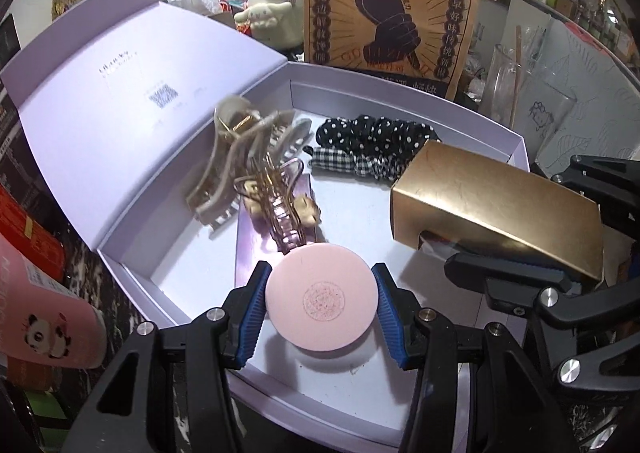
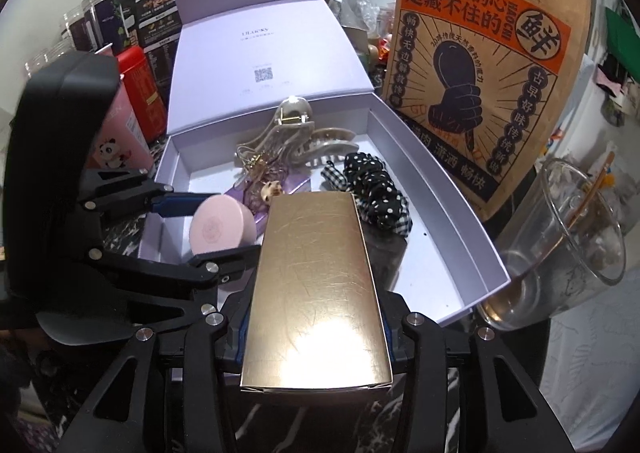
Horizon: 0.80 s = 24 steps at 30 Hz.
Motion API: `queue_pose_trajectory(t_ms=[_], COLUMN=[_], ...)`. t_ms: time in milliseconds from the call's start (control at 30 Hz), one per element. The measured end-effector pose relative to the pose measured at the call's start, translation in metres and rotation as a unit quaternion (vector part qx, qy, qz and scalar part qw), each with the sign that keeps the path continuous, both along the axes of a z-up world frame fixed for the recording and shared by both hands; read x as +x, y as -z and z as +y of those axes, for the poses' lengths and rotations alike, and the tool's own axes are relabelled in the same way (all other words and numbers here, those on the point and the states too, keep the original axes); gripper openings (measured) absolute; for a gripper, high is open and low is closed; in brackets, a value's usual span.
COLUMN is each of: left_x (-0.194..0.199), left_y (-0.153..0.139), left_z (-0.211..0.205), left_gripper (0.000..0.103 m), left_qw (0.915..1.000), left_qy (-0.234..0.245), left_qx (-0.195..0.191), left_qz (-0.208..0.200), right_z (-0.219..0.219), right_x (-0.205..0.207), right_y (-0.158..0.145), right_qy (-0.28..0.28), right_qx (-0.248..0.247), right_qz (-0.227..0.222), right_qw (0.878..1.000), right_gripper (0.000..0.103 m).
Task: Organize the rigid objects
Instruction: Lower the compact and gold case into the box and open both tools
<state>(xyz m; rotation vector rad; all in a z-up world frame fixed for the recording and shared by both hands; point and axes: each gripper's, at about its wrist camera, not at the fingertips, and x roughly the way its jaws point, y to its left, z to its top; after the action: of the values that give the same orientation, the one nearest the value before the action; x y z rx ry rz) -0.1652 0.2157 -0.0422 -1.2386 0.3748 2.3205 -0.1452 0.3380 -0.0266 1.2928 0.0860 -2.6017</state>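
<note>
My left gripper is shut on a round pink compact and holds it over the near end of an open lilac gift box. The compact also shows in the right wrist view between the left gripper's fingers. My right gripper is shut on a gold rectangular box, held over the lilac box's near edge; the gold box also shows at the right of the left wrist view. Inside the lilac box lie beige hair claws, a gold wire clip and polka-dot and gingham scrunchies.
A tall brown paper bag stands behind the box. A clear glass cup with a stick is at its right. A pink panda carton, a red tin and dark jars crowd the left. A white kettle stands behind.
</note>
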Motion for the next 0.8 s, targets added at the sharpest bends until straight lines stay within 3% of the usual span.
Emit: queue_pose_trajectory(t_ms=[133,200,433,800], left_x=[0.002,0.004,0.014,0.01], left_y=[-0.001,-0.002,-0.011,-0.007], left_z=[-0.003,-0.003,0.002,-0.004], left_gripper=[0.05,0.05,0.05,0.05], left_qw=[1.0,0.9999,0.9992,0.9991], left_qy=[-0.007,-0.008,-0.006,-0.027], left_qx=[0.001,-0.002,-0.022,-0.031], left_qz=[0.005,0.013,0.034,-0.005], right_z=[0.003,0.003,0.003,0.007], right_x=[0.003,0.003,0.006,0.018], right_y=[-0.003,-0.005,-0.013,-0.022], right_qy=[0.005,0.007,0.013,0.029], right_qx=[0.002,0.005,0.012,0.02], right_qz=[0.003,0.007,0.017,0.029], right_qw=[1.0,1.0,1.0,0.999], right_gripper=[0.049,0.057,0.062,0.063])
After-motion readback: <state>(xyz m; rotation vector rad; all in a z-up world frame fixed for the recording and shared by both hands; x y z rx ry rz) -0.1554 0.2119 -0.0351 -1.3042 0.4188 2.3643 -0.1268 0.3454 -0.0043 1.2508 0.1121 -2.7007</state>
